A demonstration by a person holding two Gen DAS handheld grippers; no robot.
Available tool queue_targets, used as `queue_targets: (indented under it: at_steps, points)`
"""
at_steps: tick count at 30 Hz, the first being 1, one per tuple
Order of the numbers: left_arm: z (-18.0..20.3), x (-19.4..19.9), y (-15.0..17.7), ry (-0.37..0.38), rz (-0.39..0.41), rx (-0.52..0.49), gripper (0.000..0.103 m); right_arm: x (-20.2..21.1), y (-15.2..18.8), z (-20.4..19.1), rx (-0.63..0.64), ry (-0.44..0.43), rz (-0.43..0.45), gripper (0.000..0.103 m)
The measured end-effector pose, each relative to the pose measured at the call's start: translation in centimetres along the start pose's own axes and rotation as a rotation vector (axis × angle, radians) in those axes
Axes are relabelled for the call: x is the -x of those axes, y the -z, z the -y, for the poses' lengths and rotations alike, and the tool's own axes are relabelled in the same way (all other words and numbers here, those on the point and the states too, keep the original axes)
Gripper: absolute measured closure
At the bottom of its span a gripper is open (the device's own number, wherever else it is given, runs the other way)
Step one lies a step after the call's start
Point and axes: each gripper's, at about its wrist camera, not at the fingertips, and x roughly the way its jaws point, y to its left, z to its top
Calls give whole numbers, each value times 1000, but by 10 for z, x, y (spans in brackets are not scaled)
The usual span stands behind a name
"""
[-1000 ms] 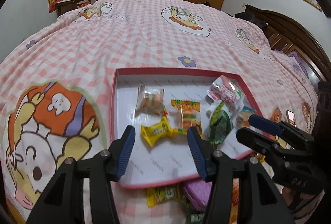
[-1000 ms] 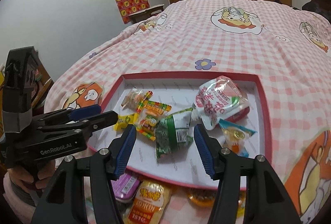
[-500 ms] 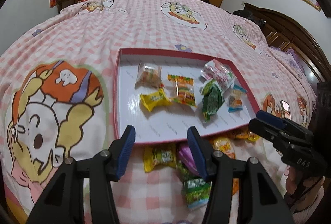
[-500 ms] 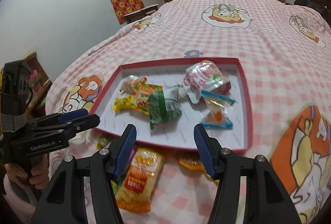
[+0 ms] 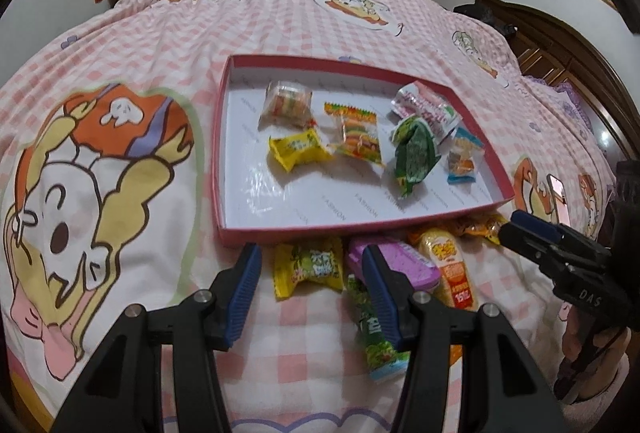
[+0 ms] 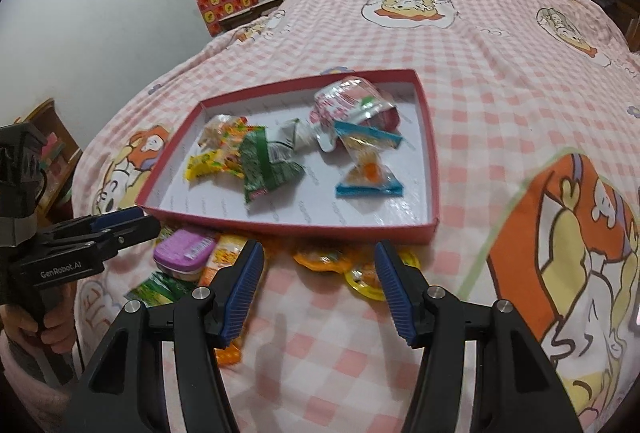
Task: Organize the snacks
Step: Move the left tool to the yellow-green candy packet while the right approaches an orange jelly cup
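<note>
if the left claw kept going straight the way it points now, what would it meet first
Most likely the yellow-green snack packet lying on the bedspread between its open jaws, short of the red tray; depth is hard to judge.

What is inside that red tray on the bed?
The red tray holds six wrapped snacks, among them a yellow candy and a green packet. Anything beneath them is hidden.

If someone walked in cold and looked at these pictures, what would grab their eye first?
Probably the red tray in the middle of the pink checked bedspread, with about six bright snack packets scattered inside, among them a yellow packet and a green packet. Next, the loose snacks on the bedspread by its near edge, including a purple tin. Both grippers, left gripper and right gripper, hang open over that pile.
</note>
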Motion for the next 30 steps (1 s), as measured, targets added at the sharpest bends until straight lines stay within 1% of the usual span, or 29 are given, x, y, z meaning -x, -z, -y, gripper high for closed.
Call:
queue_targets:
  at_steps: [9, 17, 22, 24, 30]
  points:
    - [-2, -15, 7, -28, -28, 19, 48, 4, 10, 9, 17, 31, -4, 44]
    - [3, -22, 10, -46, -13, 17, 49, -1, 15, 21, -2, 51, -21, 44]
    - [8, -26, 12, -78, 12, -7, 53, -5, 16, 22, -3, 56, -26, 44]
    - [8, -27, 12, -76, 15, -8, 60, -8, 16, 23, -4, 57, -35, 44]
    - [5, -28, 13, -64, 19, -5, 66, -14, 17, 28, -29, 46, -43, 44]
